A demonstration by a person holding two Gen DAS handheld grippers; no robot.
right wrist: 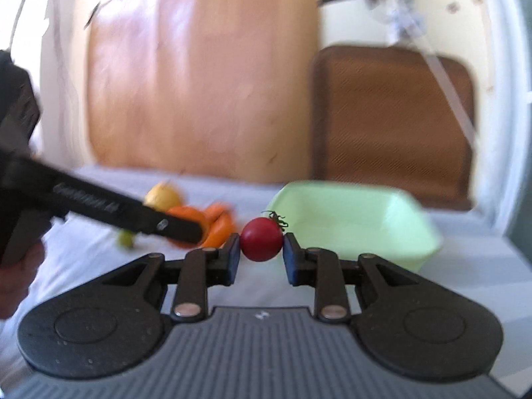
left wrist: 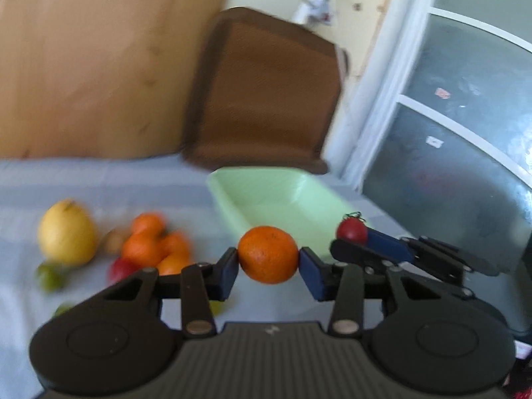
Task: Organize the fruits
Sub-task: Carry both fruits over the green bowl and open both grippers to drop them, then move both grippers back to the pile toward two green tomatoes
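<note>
My left gripper (left wrist: 268,259) grips a round orange mandarin (left wrist: 268,254), my right gripper (right wrist: 261,249) a small red cherry tomato (right wrist: 261,239). The pale green plastic tub (right wrist: 359,219) at one o'clock looks empty; the fruit pile (left wrist: 146,246) at nine o'clock waits.

I see a surface under a pale grey-blue cloth (left wrist: 109,183). On it sits a light green tub (left wrist: 282,199), with a brown tray (left wrist: 266,89) leaning behind. To its left lie a yellow fruit (left wrist: 66,232), a cluster of oranges (left wrist: 153,242), a red fruit (left wrist: 121,269) and small green fruits (left wrist: 50,276).
</note>
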